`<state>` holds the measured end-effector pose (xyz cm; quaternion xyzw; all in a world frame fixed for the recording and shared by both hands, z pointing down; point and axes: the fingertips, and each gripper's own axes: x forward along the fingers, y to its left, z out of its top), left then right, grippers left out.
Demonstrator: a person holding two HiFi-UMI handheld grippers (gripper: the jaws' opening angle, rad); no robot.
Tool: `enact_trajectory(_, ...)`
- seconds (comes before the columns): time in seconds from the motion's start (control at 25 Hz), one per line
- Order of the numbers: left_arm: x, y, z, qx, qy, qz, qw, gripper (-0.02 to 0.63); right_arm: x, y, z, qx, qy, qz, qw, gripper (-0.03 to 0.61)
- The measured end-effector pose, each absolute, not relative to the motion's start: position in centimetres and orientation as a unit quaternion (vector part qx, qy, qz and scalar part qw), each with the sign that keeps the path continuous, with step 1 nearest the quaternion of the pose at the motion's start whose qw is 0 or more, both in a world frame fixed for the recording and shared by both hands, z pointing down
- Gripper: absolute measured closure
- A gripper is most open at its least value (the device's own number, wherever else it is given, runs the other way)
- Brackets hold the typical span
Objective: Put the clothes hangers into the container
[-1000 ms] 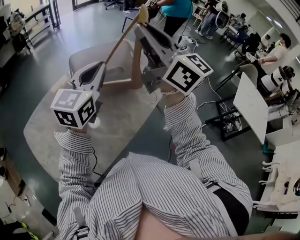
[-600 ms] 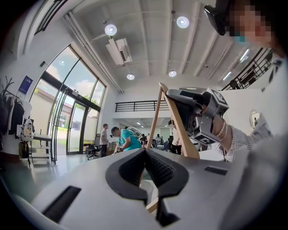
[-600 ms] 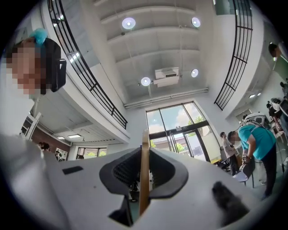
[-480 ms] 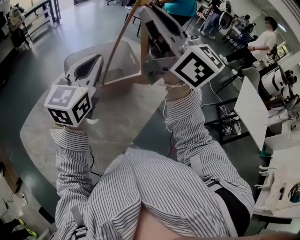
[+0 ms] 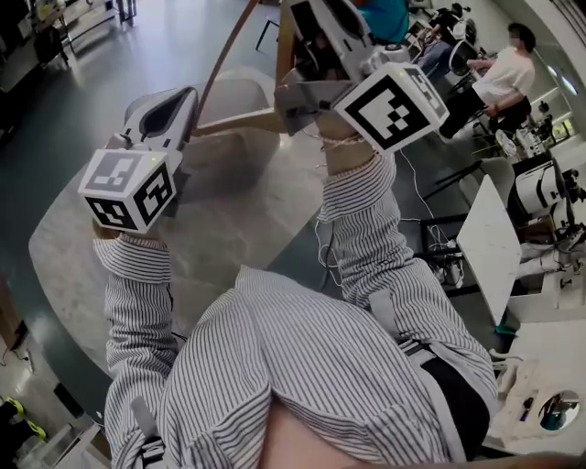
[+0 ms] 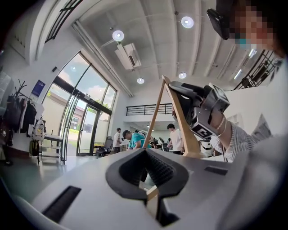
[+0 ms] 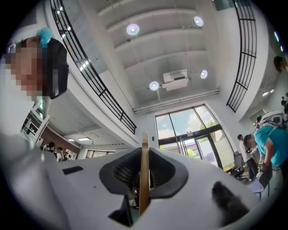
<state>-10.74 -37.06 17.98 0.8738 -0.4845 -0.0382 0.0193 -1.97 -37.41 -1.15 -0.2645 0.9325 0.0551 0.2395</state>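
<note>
Left tongs and right tongs are each clamped on the wooden hanger, which is held in the air above the grey tub on a rounded grey mat in a bright hall, its bottom bar roughly level between them, its peak pointing up.

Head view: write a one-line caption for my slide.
Left gripper and right gripper clamp one wooden hanger near the grey container.
</note>
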Motion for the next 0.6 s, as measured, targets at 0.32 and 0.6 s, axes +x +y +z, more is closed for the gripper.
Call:
enact_trajectory(0.32, -12.6, -38.1, 20.0, 0.859, -0.511, -0.017, 0.034, 0.603, -5.1, -42.1, 3.1, -0.240, 0.940, 0.015, 0.244, 0.520)
enact_trajectory(0.6, -14.7, -39.4, 22.2, 0.845, -0.532, -0.005, 0.057, 0.603, -7.5, -45.9, 7.6, -0.236, 0.943, -0.030, 0.232, 0.520)
